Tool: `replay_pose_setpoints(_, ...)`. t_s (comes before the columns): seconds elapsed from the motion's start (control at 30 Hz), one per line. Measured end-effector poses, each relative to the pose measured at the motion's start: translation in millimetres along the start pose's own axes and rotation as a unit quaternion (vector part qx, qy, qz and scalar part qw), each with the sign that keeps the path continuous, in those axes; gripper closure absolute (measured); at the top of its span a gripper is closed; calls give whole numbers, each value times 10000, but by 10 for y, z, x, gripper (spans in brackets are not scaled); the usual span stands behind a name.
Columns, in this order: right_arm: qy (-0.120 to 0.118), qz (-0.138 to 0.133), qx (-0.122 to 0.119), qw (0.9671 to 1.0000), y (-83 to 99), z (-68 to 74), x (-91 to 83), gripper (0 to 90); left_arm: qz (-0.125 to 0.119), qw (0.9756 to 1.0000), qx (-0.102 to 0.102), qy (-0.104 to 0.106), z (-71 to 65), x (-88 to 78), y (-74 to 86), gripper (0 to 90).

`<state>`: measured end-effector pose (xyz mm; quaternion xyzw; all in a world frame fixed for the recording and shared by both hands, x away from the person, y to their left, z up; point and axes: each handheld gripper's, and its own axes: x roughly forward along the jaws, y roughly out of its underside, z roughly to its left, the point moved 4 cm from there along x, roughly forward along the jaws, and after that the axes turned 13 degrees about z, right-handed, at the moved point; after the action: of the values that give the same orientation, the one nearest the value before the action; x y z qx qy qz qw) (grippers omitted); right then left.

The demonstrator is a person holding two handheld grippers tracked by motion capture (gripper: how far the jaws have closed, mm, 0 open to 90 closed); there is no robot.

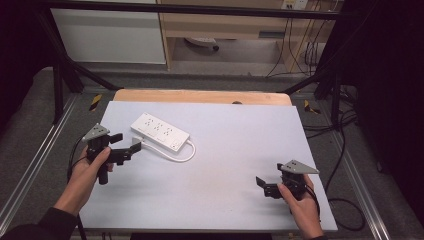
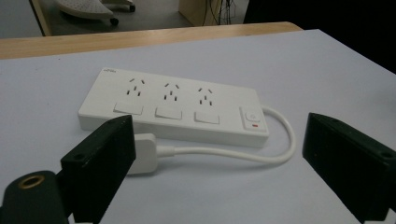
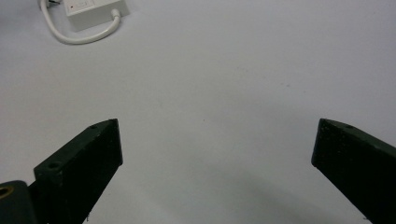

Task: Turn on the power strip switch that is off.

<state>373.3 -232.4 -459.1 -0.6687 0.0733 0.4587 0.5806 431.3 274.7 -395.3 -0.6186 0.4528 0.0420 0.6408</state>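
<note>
Black jaws of the left gripper (image 2: 215, 154) stand wide apart with nothing clamped between them; in its own view the white plug (image 2: 142, 153) lies just beside the near jaw, partly hidden behind it, though whether they touch cannot be told. From that plug a white cable (image 2: 280, 149) loops round to the end of the white power strip (image 2: 170, 106), which lies flat on the pale grey table (image 1: 225, 170) toward its far left part, showing 3 sockets and 1 switch. In the high view the left gripper (image 1: 127, 142) sits just beside the strip's near end, held by the left hand (image 1: 90, 170). The right gripper (image 1: 262, 184) is likewise spread open and empty, low over bare table near the front right, well apart from the strip, held by the right hand (image 1: 300, 205).
</note>
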Motion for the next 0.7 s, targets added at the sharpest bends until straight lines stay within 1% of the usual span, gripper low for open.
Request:
replay_pose_setpoints(0.03, 3, 2, 0, 10000, 0, 1, 0, 23, 16, 10000, 45, -33, -11, -17, 13, 96)
replay_pose_setpoints(0.1, 6, 1, 0, 10000, 0, 2, -1, 23, 4, 10000, 79, -32, -38, -48, 37, 96)
replay_pose_setpoints(0.33, 7, 13, 7, 10000, 2, 5, 2, 23, -37, 10000, 84, 11, -134, -143, 160, 96)
replay_pose_setpoints(0.47, 4, 9, 10, 10000, 3, 8, 0, 23, -48, 9999, 100, -9, -190, -192, 262, 95)
replay_pose_setpoints(0.57, 9, 10, 5, 10000, 2, 8, 0, 23, -29, 9999, 102, 14, -236, -212, 353, 95)
replay_pose_setpoints(0.7, 9, 12, 10, 10000, 3, 8, 0, 23, -9, 9998, 212, -4, -286, -226, 465, 93)
